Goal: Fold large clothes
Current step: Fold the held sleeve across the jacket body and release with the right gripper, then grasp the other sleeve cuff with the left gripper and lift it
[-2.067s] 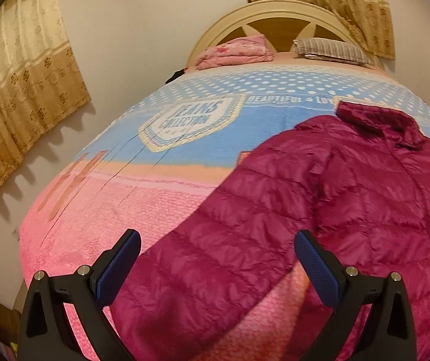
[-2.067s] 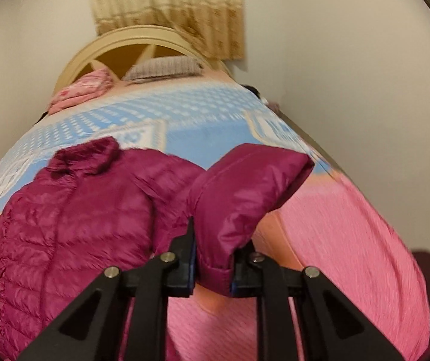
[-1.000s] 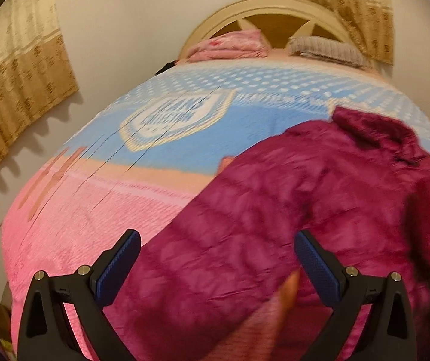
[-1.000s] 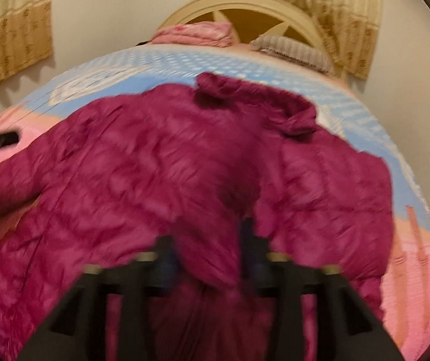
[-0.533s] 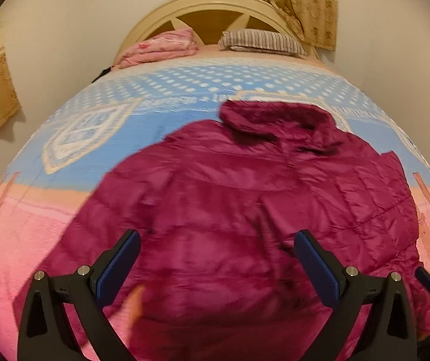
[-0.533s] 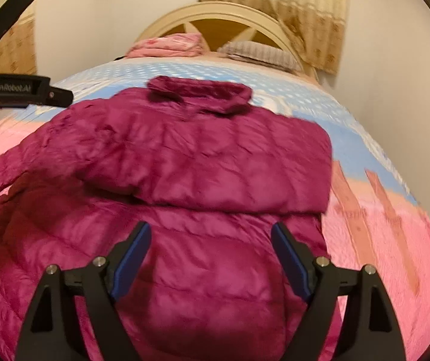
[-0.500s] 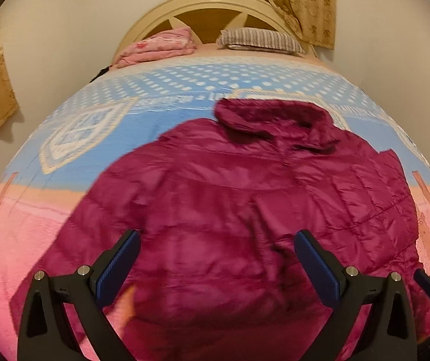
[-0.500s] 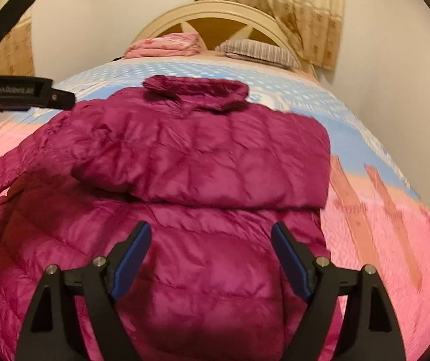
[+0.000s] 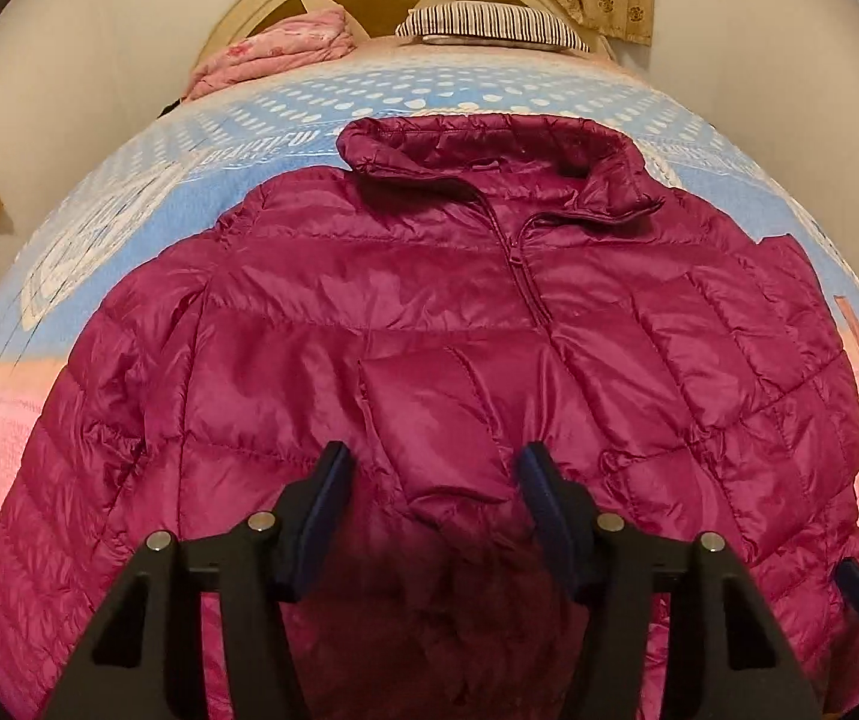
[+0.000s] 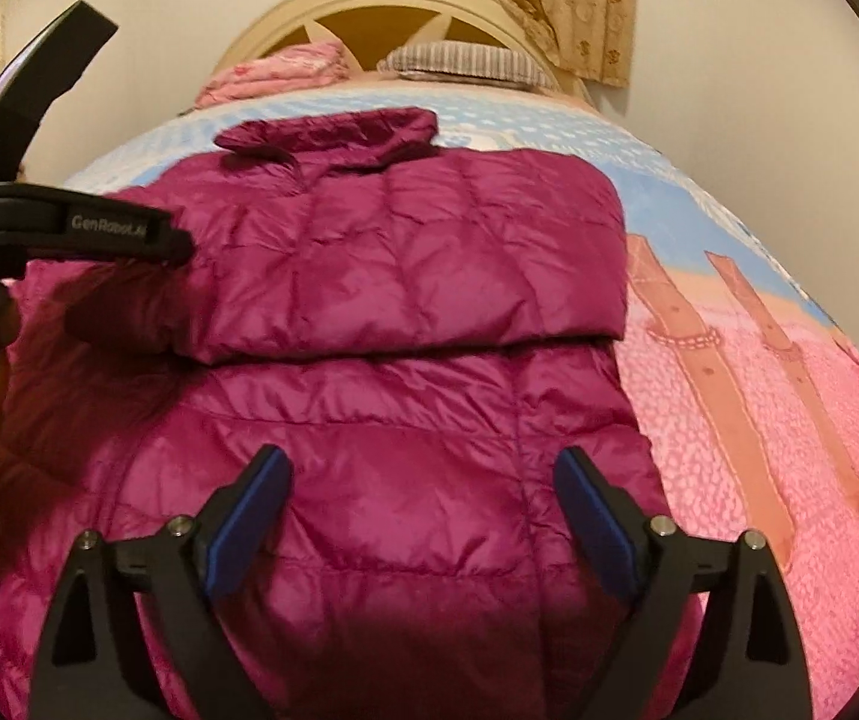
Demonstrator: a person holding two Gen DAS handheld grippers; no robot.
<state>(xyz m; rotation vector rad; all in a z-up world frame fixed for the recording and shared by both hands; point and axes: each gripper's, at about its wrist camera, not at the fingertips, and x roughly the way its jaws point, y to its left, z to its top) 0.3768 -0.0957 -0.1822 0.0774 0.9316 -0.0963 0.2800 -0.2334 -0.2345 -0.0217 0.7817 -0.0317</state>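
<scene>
Jacket: a magenta quilted jacket (image 9: 429, 324) lies front-up on the bed (image 10: 789, 408), collar (image 9: 489, 150) toward the headboard, directly ahead of and below both tools.
Folded sleeve: one sleeve (image 10: 405, 252) lies crosswise over the chest, ahead of the right tool; its cuff end (image 9: 447, 420) sits between the left tool's fingers.
Left tool (image 9: 432, 498): jaws closing around that cuff end; pads not yet pressing, by the look of it.
Right tool (image 10: 423, 516): jaws opening, nothing between them, hovering over the lower body panel.
Step in hand: sleeves being folded inward, judged partly done.
Next move: likely needs a firm pinch on the cuff, laid flat without dragging the slippery shell.
</scene>
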